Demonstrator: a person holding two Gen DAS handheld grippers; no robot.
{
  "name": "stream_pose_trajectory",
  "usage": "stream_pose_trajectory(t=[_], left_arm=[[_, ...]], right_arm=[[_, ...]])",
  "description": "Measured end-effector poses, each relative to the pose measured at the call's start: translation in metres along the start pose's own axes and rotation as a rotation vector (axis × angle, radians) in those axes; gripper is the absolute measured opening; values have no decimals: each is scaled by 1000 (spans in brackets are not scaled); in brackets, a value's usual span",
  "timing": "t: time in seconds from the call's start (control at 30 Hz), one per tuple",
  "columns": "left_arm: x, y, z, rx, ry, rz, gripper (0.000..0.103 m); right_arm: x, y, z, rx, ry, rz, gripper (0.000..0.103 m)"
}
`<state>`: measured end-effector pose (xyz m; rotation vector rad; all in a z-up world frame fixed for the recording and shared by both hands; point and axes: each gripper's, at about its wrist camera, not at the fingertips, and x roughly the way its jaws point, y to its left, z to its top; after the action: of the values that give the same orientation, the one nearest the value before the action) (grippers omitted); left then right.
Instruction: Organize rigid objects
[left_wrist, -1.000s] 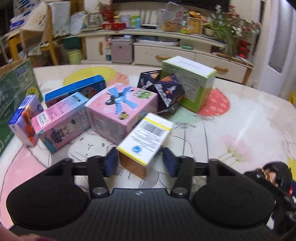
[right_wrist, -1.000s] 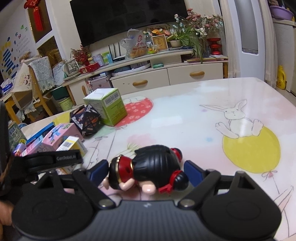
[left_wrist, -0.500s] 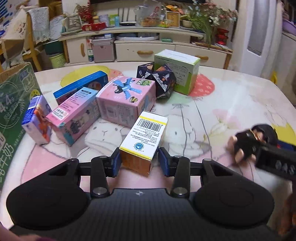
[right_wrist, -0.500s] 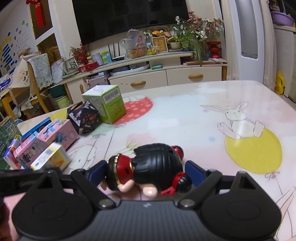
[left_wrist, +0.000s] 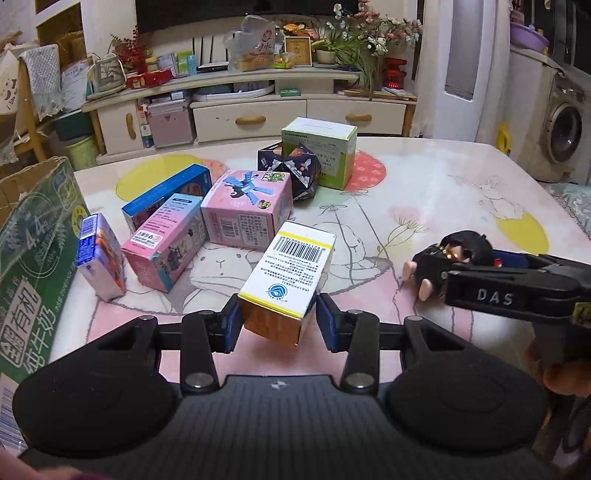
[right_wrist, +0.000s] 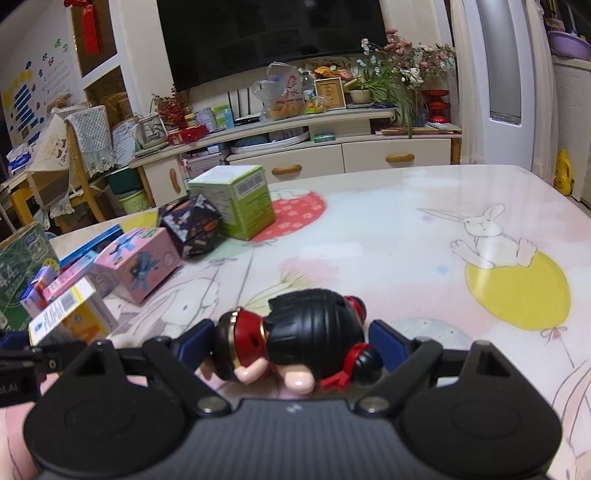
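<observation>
The left gripper (left_wrist: 277, 322) is clamping a white-and-yellow barcoded cardboard carton (left_wrist: 291, 275) by its two long side walls, its jaws having just been closing; held near the back end, this light, stiff box is probably crushable under hard squeezing. The right gripper (right_wrist: 293, 341) is straddling a glossy black-and-red plastic doll figurine (right_wrist: 301, 341), lying on the table between wide-apart jaws; whether the pads are pressing its rounded, likely slippery body, I cannot tell.

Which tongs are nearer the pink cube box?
Left. The left tongs grip the yellow-and-white box just in front of the pink cube box; the right tongs, around the doll, sit farther right.
</observation>
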<state>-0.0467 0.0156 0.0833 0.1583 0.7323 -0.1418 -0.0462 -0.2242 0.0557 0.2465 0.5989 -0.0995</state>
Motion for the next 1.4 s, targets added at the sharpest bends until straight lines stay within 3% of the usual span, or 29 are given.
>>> stream_pose_trajectory(t=[0.6,0.93,1.0,1.17,1.4], left_arm=[[-40,50,17,-60,-69,-69,52],[-64,66,24,-96,-136,-86,52],[-70,72,27,-111,-155,-90,46],[-79,90,31,-147,-192,-60,45],[-69,106,27,-204,-173,-51,45]], right_arm=[[-17,66,-9,-84,-26,14,88],[-45,97,10,-124,-95,49,88],[-49,105,16,-130,-110,68,88],[-58,131,31,-161,-149,119,88],[-47,153,27,-205,-145,134,88]])
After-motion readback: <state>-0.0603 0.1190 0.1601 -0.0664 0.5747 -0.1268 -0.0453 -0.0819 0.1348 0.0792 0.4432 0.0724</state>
